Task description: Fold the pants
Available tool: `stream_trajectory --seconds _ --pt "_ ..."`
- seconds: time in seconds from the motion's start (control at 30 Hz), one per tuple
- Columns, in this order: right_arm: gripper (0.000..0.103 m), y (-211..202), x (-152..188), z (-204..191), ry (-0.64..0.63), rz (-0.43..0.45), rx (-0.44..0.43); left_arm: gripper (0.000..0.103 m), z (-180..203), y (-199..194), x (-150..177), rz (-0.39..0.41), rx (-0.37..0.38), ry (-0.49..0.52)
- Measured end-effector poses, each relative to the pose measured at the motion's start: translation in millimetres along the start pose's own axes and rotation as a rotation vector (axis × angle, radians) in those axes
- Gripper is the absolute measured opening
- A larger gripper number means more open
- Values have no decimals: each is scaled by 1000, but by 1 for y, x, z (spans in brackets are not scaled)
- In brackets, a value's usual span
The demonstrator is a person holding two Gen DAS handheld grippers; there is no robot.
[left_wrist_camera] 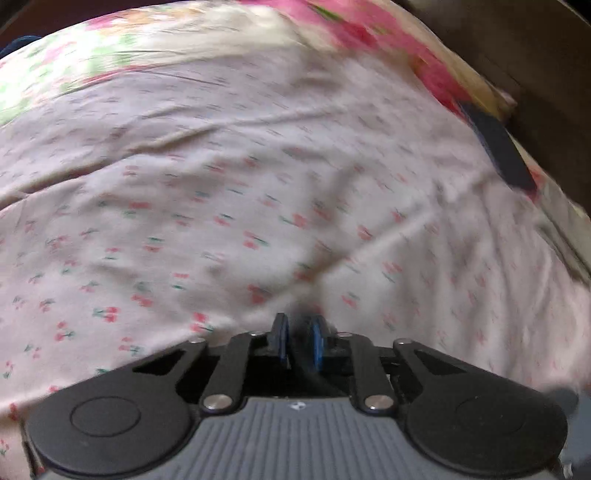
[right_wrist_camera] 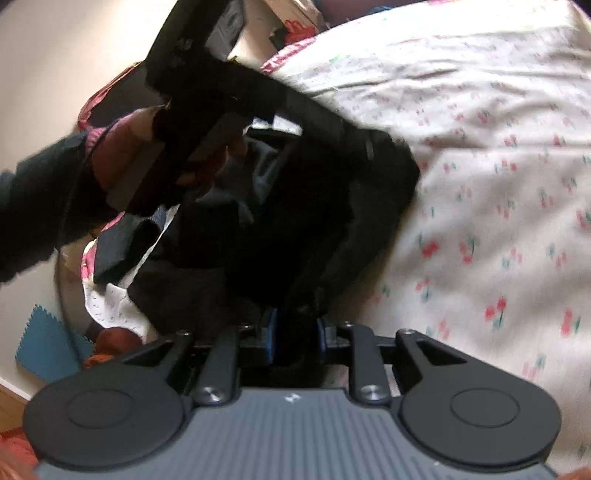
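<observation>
The black pants [right_wrist_camera: 295,221] hang bunched in the middle of the right wrist view, lifted over the left edge of the bed. My right gripper [right_wrist_camera: 295,332] is shut on a fold of their black fabric. My left gripper [left_wrist_camera: 298,332] is nearly closed, with a thin dark bit of fabric between its blue pads [left_wrist_camera: 317,343]; what it is cannot be made out. In the right wrist view the left gripper's black frame [right_wrist_camera: 221,96] and the hand holding it sit above the pants. A dark strip [left_wrist_camera: 498,147] lies at the bed's far right edge.
The bed sheet [left_wrist_camera: 221,203] is white with small cherry prints and wrinkled. A pink floral blanket [left_wrist_camera: 351,33] lies along its far edge. Beside the bed are clothes on the floor [right_wrist_camera: 110,332], a blue mat [right_wrist_camera: 44,347] and a pale wall [right_wrist_camera: 55,55].
</observation>
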State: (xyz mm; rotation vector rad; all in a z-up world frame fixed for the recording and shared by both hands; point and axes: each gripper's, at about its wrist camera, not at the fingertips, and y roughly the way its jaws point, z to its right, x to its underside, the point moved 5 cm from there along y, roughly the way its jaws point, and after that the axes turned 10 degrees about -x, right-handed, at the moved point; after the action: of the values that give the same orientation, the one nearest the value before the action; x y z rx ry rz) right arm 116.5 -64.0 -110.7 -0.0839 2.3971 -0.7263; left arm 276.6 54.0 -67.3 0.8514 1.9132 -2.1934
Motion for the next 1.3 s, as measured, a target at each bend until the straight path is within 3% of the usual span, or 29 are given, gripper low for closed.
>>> stream_trajectory --seconds 0.07,0.2,0.23,0.3,0.33,0.4,0.5,0.57,0.6,0.7,0.73,0.77,0.8,0.87,0.93,1.0,1.03,1.07,1.17,1.23,1.3 --pt "23 4 9 -3 39 -39 -22 15 -7 5 -3 7 -34 -25" --pt "24 2 9 -7 28 -30 -7 17 1 -9 -5 40 54 -40" --pt "25 2 8 -3 52 -26 -12 24 3 -18 -7 55 81 -32" --pt "27 4 9 0 66 -30 -24 56 10 -39 -10 62 139 2" --pt "28 4 10 0 61 -28 -26 83 17 -45 -11 61 161 25" --pt "33 5 12 -2 49 -26 -27 103 36 -54 -7 63 182 115" --pt "47 8 13 -8 19 -25 -39 100 66 -34 5 12 65 303" --pt "54 13 14 -11 14 -24 -41 37 76 -1 20 -120 5 365" --pt "56 15 13 -9 27 -22 -51 34 77 12 25 -183 8 352" --pt "61 19 14 6 167 0 -103 29 79 16 19 -176 -11 336" --pt "48 18 14 7 192 -5 -103 27 78 11 15 -160 -20 329" --pt "25 15 13 6 200 -24 -66 26 77 7 13 -146 -27 324" --pt "24 8 10 3 234 -36 -49 25 75 2 11 -129 -29 314" --pt "20 -16 -5 -26 213 11 -144 19 70 -11 10 -82 -23 268" --pt "20 -24 -12 -51 97 42 -168 19 59 -18 9 -30 -23 180" --pt "20 3 4 -28 171 -24 -134 19 50 -9 10 -29 -20 103" --pt "20 21 19 -6 249 -89 -43 19 48 -5 14 -42 -17 90" --pt "20 23 24 0 266 -89 -31 19 49 -1 20 -53 -15 99" --pt "29 11 23 -15 156 -60 -10 22 46 -4 25 -35 -2 84" --pt "35 11 28 -18 153 -83 -12 22 40 -13 20 -3 -9 44" --pt "35 12 33 -18 153 -89 -32 22 37 -23 14 49 -9 27"
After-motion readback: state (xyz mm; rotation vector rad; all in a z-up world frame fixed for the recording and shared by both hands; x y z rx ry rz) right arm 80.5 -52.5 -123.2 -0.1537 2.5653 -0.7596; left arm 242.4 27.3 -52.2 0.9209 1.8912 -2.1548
